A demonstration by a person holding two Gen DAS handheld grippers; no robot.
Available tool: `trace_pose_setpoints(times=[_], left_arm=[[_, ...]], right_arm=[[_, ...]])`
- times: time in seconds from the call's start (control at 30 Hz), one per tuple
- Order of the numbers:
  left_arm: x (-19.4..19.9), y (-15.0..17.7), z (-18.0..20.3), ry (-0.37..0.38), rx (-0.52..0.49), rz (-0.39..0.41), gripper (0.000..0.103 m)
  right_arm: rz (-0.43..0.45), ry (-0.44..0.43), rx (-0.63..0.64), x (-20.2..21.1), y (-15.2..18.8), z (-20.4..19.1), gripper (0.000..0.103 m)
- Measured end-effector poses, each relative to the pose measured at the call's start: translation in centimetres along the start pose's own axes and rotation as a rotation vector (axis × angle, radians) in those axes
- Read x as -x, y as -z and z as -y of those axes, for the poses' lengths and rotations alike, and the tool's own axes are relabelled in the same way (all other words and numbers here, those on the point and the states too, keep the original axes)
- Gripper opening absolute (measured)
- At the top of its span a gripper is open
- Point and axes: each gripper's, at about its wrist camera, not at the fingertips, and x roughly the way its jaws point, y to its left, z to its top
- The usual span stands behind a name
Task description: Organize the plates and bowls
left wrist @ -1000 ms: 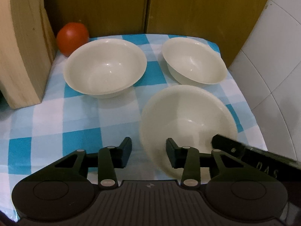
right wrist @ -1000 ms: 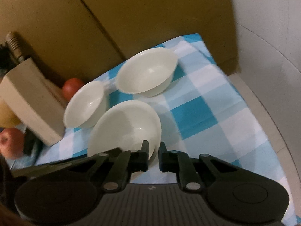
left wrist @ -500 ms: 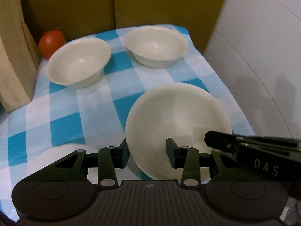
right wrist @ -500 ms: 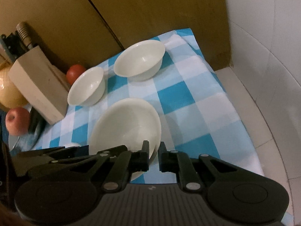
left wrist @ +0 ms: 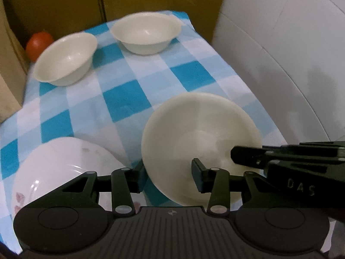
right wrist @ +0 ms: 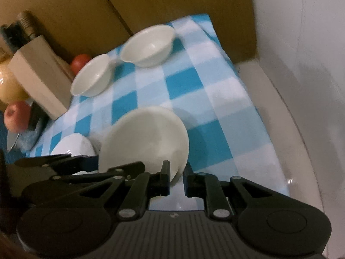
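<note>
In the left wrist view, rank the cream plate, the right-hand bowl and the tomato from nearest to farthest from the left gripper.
1. Cream plate: between the left gripper's fingers, lower right.
2. Right-hand bowl: far end of the cloth, centre.
3. Tomato: back left corner, behind the other bowl.

Count of what stands on the checked cloth (left wrist: 138,99) and beside it:

- Bowls: two. One at the cloth's far edge (left wrist: 146,33), one toward the far left corner (left wrist: 64,58).
- Plates: two. One cream plate (left wrist: 200,146) near the right edge, one white plate (left wrist: 60,166) at the near left.
- Grippers: two, left gripper (left wrist: 168,178) and right gripper (right wrist: 176,178).
- Tomato: one (left wrist: 38,45), far left corner.
- Wooden knife block: one (right wrist: 38,77), off the left edge.
- Apple: one (right wrist: 16,116), beside the block.
</note>
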Motion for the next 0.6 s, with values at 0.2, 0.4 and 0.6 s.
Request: trace_pose_setpoints(times=[0.2,0.4,0.6], left_arm=[[0.7,-0.1,-0.5,0.002,0.018,0.019,0.054],[2.5,-1.0,-1.7,0.003,0.034,0.066,0.079],[4.4,-2.0,-4.5,0.009,0.104,0.123,0.078]], right_arm=[[0.057,0.003,0.041,1.5,-0.4,-0.9,0.019],[0.076,0.006,0.001,2.1,-1.2,0.0,0.026],[0.177,-0.017,-0.032,4.1,-2.7,0.2,0.026]])
